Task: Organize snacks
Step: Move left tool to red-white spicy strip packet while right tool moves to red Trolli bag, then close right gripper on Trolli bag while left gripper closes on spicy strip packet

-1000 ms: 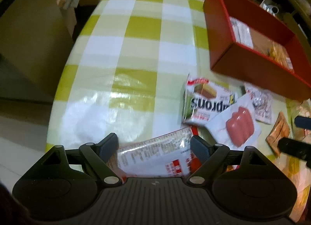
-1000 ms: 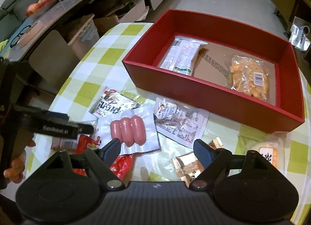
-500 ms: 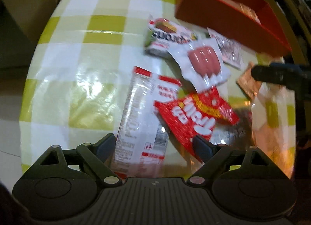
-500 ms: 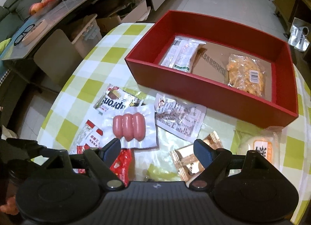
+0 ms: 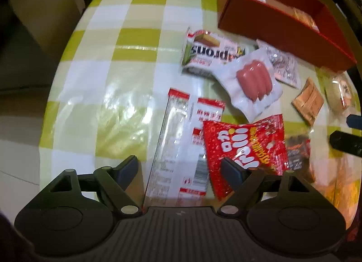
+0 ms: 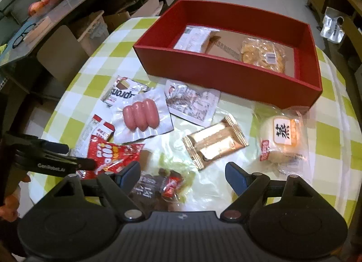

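Note:
Snack packs lie loose on the checked tablecloth (image 5: 135,42). A sausage pack (image 5: 253,79) (image 6: 140,115) overlaps a white wafer pack (image 5: 208,51). A red candy bag (image 5: 244,144) (image 6: 110,153) lies on a long clear red-and-white pack (image 5: 178,140). My left gripper (image 5: 181,169) is open and empty, above the long pack's near end. My right gripper (image 6: 183,171) is open and empty above a dark wrapped snack (image 6: 158,185). A gold pack (image 6: 215,140) and a bun (image 6: 282,140) lie ahead of it. The red box (image 6: 226,69) holds two packs.
A white printed pack (image 6: 192,103) lies in front of the red box. The table's rounded edge runs along the left, with a chair back (image 6: 61,56) and cluttered shelves beyond. The left gripper shows in the right wrist view (image 6: 83,156) at the left edge.
My left gripper has pulled back and up, so more of the table and snacks shows. My right gripper has moved back and lower toward the table's near side. Both stay open.

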`<state>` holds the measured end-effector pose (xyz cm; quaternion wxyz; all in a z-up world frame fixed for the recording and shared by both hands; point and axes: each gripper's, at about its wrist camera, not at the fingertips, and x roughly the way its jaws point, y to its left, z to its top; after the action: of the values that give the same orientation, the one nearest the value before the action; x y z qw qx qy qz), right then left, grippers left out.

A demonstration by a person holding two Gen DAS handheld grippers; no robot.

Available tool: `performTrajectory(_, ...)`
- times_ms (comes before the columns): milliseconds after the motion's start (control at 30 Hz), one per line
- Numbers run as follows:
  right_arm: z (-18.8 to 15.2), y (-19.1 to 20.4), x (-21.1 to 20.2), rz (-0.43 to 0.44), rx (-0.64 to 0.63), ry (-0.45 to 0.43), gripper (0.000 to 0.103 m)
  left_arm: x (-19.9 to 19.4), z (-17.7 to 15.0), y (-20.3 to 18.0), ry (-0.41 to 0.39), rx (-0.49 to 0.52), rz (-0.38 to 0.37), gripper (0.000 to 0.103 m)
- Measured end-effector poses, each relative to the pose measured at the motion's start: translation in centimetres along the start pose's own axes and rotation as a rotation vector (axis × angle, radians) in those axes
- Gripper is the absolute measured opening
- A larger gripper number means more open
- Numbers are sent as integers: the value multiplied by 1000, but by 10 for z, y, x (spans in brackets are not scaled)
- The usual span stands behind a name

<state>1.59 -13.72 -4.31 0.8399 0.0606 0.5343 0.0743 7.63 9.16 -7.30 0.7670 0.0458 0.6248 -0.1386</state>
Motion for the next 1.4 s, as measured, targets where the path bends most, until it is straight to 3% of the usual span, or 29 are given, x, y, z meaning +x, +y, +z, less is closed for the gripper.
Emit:
performTrajectory(233,-1,2,2,4,-14,11,87,9,-4,-31,-4,113,39,88)
performTrajectory(267,-1,2,2,5,-13,10,87,8,-3,-35,-5,118,12,82)
performTrajectory(400,-1,1,5,8,-13,16,88,0,4,-36,3,67,-163,84)
performTrajectory(467,1,1,6,2,-10,19,88,-3,6,-33,-4,48,-192,84)
performTrajectory(600,3,1,6,2,-5,14,88,3,6,-25,-1,8,-58,84)
performTrajectory(800,1,2,12,7,-31,17,88,4,20,-18,-15,-120,-34,83)
performTrajectory(933,2,24,16,26,-192,5,88,3,25,-20,-13,-161,-29,83)
performTrajectory(1167,1,64,36,67,-535,32,88,-16,28,5,-49,-231,-96,86)
performTrajectory(1400,-3,92,80,59,-769,171,87,-25,29,10,-41,-210,-138,87)
